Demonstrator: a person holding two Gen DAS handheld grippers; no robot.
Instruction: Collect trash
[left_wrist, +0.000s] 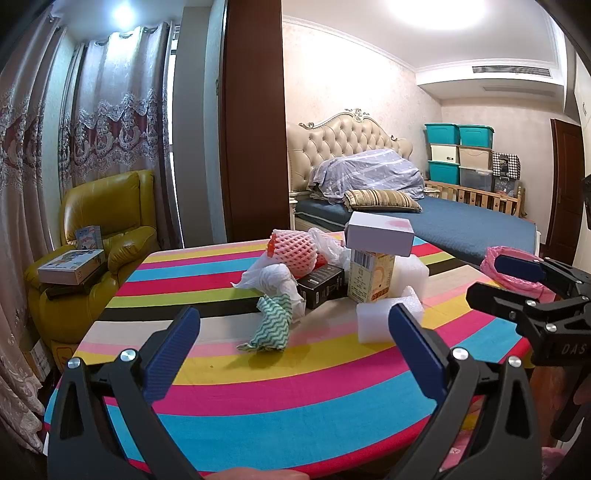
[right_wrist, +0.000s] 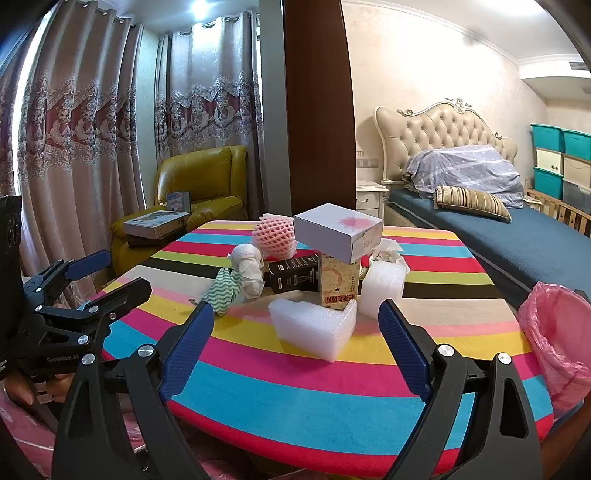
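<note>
A heap of trash lies mid-table on the striped cloth: a pink foam fruit net, crumpled white tissue, a green-white wavy rag, a black box, and a beige carton with a white box on top. A white foam corner and a bubble-wrap roll lie nearest. My left gripper is open, short of the rag. My right gripper is open, short of the foam corner. A bin lined with a pink bag stands at the table's right edge.
A yellow armchair with boxes on it stands left of the table, in front of curtains. A brown pillar rises behind the table. A bed and stacked storage bins fill the right side. A person's hand holds the left gripper.
</note>
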